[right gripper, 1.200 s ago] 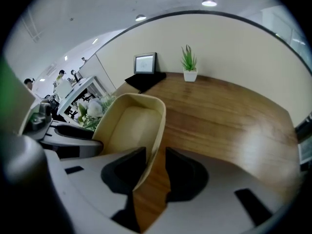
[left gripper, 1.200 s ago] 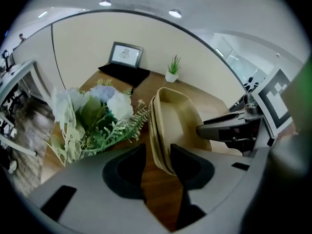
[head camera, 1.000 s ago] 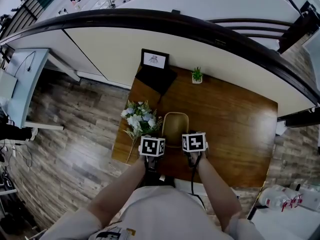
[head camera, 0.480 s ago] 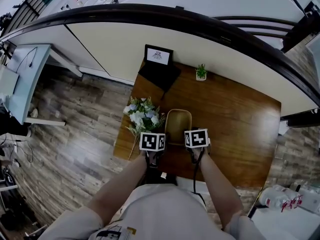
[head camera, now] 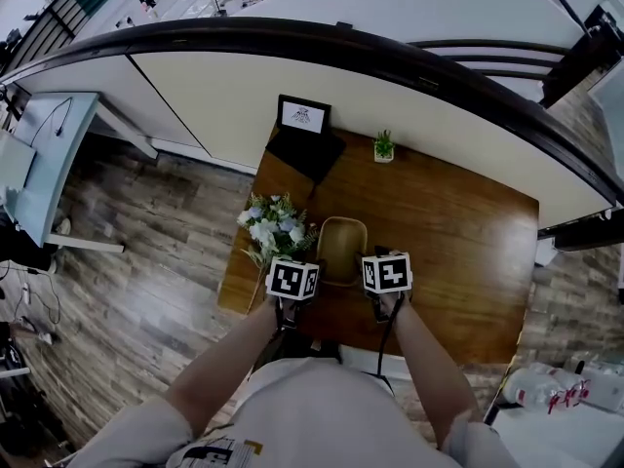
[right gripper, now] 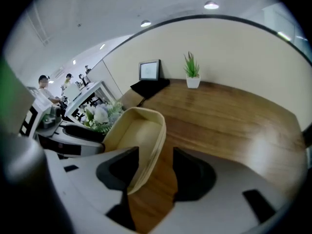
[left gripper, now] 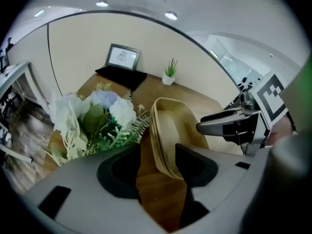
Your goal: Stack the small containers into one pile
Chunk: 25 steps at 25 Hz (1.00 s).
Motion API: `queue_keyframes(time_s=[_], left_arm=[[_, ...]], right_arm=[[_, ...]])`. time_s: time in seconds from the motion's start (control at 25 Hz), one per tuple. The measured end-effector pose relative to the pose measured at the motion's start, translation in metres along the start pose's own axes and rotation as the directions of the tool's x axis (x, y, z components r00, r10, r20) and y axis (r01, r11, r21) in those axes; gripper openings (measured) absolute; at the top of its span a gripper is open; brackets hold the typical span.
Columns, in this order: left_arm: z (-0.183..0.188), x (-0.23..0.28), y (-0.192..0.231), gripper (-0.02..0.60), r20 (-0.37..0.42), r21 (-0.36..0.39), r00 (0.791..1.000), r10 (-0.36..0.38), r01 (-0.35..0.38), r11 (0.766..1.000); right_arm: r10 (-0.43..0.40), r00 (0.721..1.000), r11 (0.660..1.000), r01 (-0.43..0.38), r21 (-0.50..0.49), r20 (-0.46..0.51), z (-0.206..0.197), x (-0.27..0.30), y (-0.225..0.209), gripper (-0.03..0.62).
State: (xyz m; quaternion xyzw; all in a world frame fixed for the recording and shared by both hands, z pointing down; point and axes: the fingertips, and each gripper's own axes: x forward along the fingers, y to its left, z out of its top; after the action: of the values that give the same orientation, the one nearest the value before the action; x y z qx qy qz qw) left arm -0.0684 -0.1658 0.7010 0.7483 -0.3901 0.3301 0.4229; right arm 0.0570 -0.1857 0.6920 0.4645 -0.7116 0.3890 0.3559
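Here the stack of small containers (head camera: 342, 249) sits on the wooden bench (head camera: 458, 232), with the left gripper (head camera: 295, 281) at its 8 o'clock and the right gripper (head camera: 387, 273) at its 4 o'clock. Both sets of fingers have just been opening and now stand spread. The left fingers (left gripper: 119, 172) straddle the stack's left rim and the right fingers (right gripper: 195, 174) its right rim, neither pinching it. A flower bunch (head camera: 273, 227) lies at the stack's 9 o'clock.
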Motion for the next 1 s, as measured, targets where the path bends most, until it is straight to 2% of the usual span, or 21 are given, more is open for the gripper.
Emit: queue_keyframes(time_s=[0.16,0.28,0.4,0.52,0.68,0.8,0.92,1.0], left_arm=[[0.016,-0.025,-0.009,0.229,0.068,0.056,0.998,-0.009,0.006,0.998],[0.036,-0.046,-0.018,0.229,0.13,0.121,0.991,-0.035,0.019,0.992],[0.063,-0.07,-0.027,0.205,0.197,0.2,0.979,-0.055,0.014,0.98],[0.096,-0.099,-0.038,0.163,0.288,0.278,0.955,-0.067,-0.017,0.96],[0.136,-0.14,-0.055,0.156,0.4,0.358,0.912,-0.091,-0.064,0.931],[0.161,-0.173,-0.071,0.152,0.47,0.402,0.874,-0.124,-0.087,0.911],[0.182,-0.206,-0.09,0.152,0.539,0.445,0.828,-0.156,-0.124,0.887],[0.193,-0.228,-0.101,0.152,0.58,0.469,0.797,-0.171,-0.154,0.87]], right_arm=[[0.005,0.993,0.999,-0.01,0.044,0.117,0.022,-0.039,-0.004,0.222],[0.02,0.976,0.998,-0.031,0.046,0.217,0.046,-0.073,0.001,0.213],[0.035,0.947,0.999,-0.035,-0.005,0.318,0.072,-0.112,0.012,0.179],[0.048,0.908,0.998,-0.032,-0.046,0.416,0.097,-0.153,0.023,0.175],[0.059,0.839,0.996,-0.015,-0.087,0.541,0.129,-0.207,0.036,0.158],[0.063,0.768,0.995,-0.003,-0.095,0.637,0.15,-0.251,0.045,0.147],[0.062,0.691,0.995,0.017,-0.102,0.72,0.165,-0.297,0.051,0.12],[0.064,0.65,0.993,0.035,-0.115,0.757,0.171,-0.324,0.056,0.109]])
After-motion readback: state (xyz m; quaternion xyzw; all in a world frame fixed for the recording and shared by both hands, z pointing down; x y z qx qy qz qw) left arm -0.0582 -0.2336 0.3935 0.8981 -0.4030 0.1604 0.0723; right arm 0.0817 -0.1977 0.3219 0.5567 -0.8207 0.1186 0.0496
